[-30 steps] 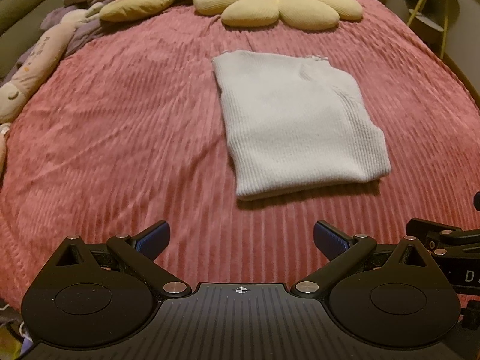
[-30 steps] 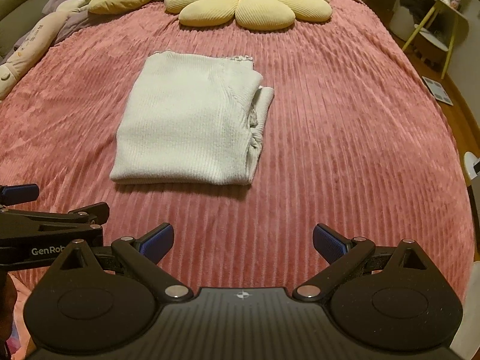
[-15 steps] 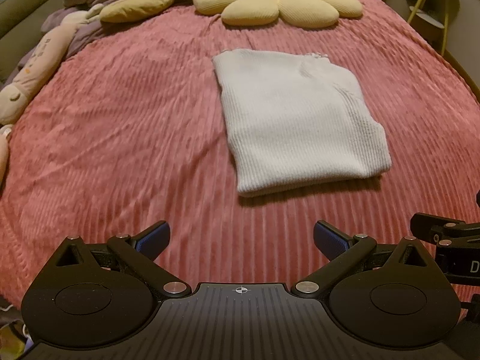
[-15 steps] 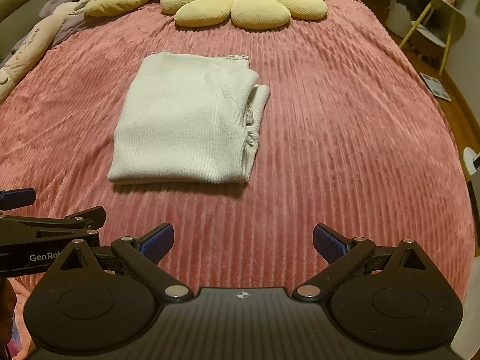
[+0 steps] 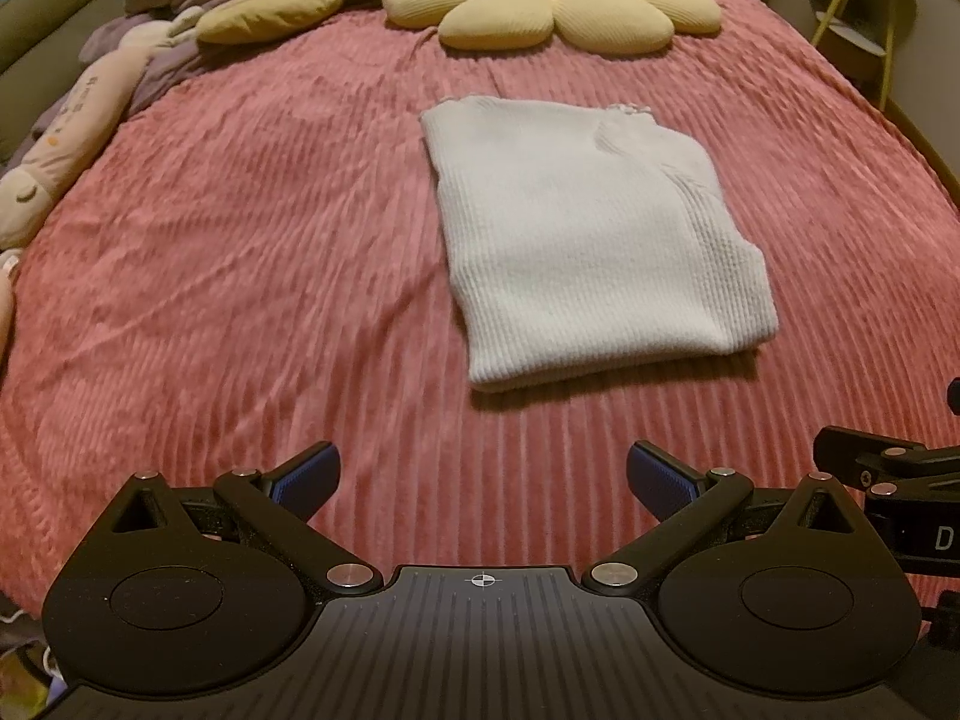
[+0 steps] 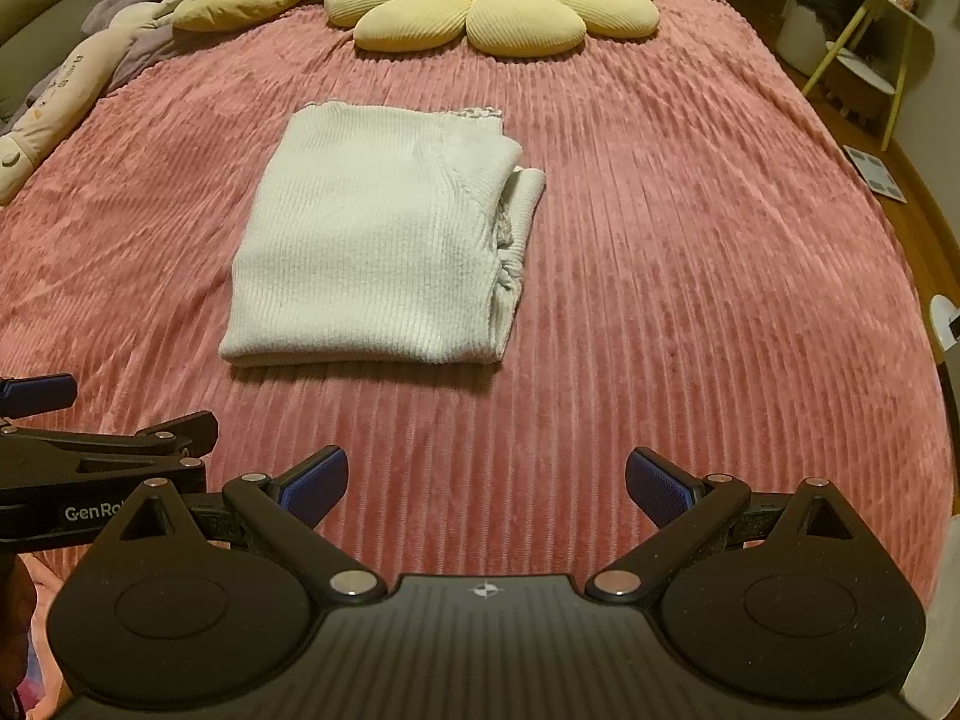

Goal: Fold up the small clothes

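Left wrist view shows our left tool [image 5: 480, 480] hovering low over the near part of the bed [image 5: 240, 240], its blue-padded fingers [image 5: 306, 477] spread wide and holding nothing. Our right tool [image 6: 486, 480] is in the same condition in its own view: jaws fully apart, empty, above the pink ribbed bedspread.

Ahead of both tools lies the white knit garment [image 6: 372, 240], already folded into a compact rectangle on the middle of the bed, apart from either tool. Its near edge is a rounded fold, and its left side looks clean. On its right side the layers do not line up: a strip of the lower layer [image 6: 522, 222] sticks out past the top layer, and some bunched fabric shows between them. A small frilled trim peeks out at the far right corner.

Beyond the garment sit a yellow flower cushion [image 6: 492, 6] and, to the far left, a long plush toy [image 5: 66, 138] beside purple bedding.

We judge that the folding is close to done, with both tools drawn back from the garment. If anything is left, the next move calls for our right tool to reach the protruding right edge, pinch the loose layers together and tuck or square them, without dragging the stack across the bedspread.
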`<state>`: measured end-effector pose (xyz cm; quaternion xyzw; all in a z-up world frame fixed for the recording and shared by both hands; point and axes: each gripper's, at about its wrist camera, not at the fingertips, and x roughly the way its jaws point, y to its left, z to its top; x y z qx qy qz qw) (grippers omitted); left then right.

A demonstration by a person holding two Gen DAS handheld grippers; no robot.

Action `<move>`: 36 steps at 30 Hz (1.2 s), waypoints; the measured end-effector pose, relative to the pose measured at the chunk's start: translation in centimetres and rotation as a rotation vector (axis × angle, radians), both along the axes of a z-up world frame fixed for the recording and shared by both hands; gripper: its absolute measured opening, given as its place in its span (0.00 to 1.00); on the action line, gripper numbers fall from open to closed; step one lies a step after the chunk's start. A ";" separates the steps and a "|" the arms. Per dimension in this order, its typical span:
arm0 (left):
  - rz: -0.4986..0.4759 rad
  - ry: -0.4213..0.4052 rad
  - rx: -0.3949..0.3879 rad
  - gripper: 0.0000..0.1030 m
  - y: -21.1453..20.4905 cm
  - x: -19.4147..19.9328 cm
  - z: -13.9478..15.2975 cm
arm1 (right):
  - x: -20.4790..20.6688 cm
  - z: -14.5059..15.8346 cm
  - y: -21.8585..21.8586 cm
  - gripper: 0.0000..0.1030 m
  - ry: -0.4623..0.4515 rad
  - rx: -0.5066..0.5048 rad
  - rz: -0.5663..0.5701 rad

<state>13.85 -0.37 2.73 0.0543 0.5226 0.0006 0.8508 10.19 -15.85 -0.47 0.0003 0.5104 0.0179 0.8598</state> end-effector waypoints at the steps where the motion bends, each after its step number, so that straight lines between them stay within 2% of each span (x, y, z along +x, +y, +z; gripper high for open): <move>1: 0.000 0.001 0.000 1.00 0.0 0.0 0.0 | 0.0 0.0 0.0 0.96 -0.002 0.000 0.001; 36: -0.001 0.006 0.000 1.00 -0.3 -0.1 -0.3 | 0.0 -0.2 -0.1 0.96 0.002 0.003 -0.003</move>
